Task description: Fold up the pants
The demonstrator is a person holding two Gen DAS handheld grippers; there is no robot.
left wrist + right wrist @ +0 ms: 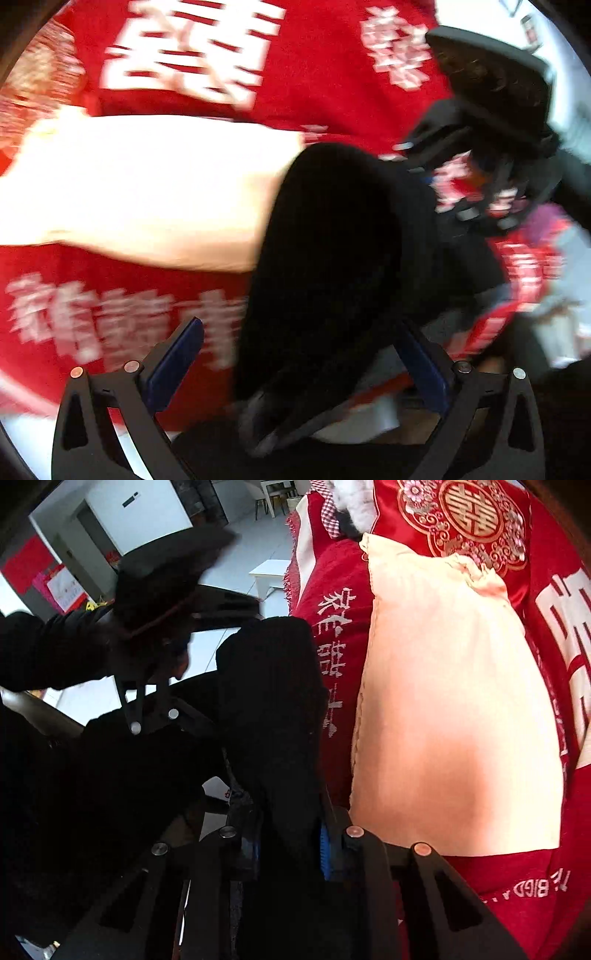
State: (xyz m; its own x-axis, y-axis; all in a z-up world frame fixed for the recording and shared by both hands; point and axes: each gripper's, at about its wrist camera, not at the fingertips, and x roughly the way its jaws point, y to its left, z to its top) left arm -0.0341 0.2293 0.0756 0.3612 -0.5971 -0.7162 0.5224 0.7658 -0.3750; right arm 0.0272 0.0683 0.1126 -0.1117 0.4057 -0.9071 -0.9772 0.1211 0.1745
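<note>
One pair of black pants (273, 709) hung bunched between the two tools, lifted above a red cloth (340, 635) printed with white characters. The right gripper (288, 843) was closed down tight on the dark fabric, its blue-lined fingers (324, 843) pressed against a fold that rose straight up from them. The left gripper (295, 365) stood wide apart, its blue pads (177, 363) well separated; a fold of the pants (332, 258) passed up through the gap, but whether either pad touched it could not be told through the blur. Just beside the pants lay a pale peach cushion (454, 716) on the red cloth, with a red satin cushion (461, 520) embroidered in gold behind it. Beyond the cloth's edge showed a white stool (267, 576) on a light floor.
</note>
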